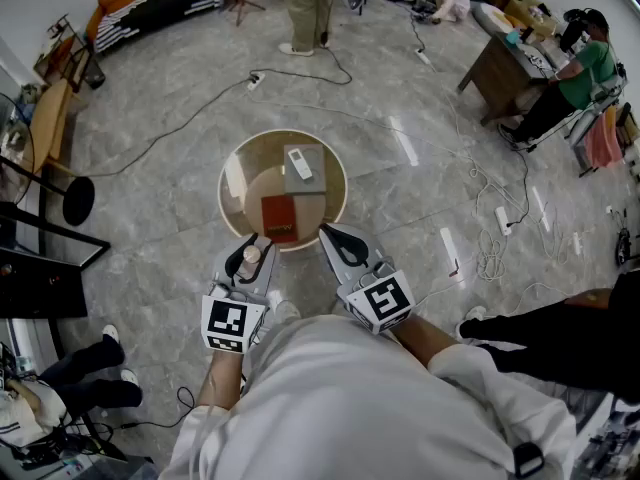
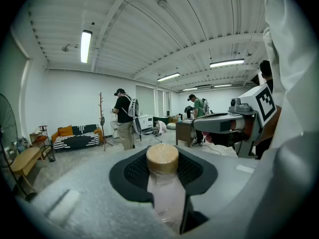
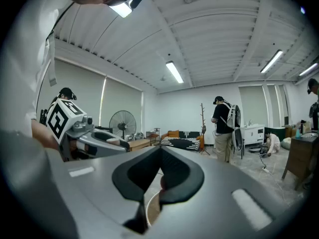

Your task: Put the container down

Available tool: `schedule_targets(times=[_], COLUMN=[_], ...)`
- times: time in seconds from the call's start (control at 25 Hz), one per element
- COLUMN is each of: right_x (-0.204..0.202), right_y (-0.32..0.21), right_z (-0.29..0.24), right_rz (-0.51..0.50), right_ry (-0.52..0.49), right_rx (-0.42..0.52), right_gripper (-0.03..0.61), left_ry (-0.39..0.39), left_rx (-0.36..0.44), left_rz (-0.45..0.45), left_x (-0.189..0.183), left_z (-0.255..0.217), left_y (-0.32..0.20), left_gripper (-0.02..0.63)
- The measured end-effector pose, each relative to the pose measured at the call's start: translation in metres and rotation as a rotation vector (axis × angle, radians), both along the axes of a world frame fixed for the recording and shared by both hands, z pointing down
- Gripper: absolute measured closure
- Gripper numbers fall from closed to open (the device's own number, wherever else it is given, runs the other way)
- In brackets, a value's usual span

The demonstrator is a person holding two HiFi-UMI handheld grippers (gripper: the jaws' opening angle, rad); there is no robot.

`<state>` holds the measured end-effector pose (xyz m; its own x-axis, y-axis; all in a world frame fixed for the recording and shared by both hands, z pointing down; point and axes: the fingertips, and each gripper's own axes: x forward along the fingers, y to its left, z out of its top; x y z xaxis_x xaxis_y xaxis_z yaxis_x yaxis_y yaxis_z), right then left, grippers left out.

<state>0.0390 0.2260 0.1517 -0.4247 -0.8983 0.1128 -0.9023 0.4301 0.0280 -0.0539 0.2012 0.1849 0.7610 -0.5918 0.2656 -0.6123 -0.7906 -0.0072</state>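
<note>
left gripper (image 1: 255, 244) holds the container (image 2: 166, 193) in the air at the near rim of the round glass desk (image 1: 228, 182).

the container is a small clear bottle with a pale wooden cap (image 2: 162, 159), standing upright between the left jaws, whose dark pads are closed on its sides just under the cap; in the head view it sits off the desk top, just beside the near left part of the rim. the right gripper (image 1: 330, 236) is beside it, pointing at the same rim, its jaws closed together with nothing between them. on the desk lie a red-brown box (image 1: 279, 217) near the grippers and, farther back, a grey square pad (image 1: 306, 174) with a white remote (image 1: 299, 163) on it.
</note>
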Motion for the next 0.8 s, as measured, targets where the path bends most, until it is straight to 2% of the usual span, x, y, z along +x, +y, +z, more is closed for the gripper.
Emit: schedule_targets(times=[0.28,0.8], right_x=[-0.002,0.000], right_y=[-0.004,-0.001], right_z=[-0.008,-0.005], right_rz=[-0.008,-0.022], right_ry=[0.002,-0.003], right_rx=[0.003,0.018], right_gripper=[0.580,0.580], left_ry=[0.015,0.014], left_rx=[0.029,0.013], left_rz=[-0.014,-0.026], left_x=[0.000,0.000], left_z=[-0.016,-0.010], left_y=[-0.007,-0.005], left_gripper=[0.496,0.497])
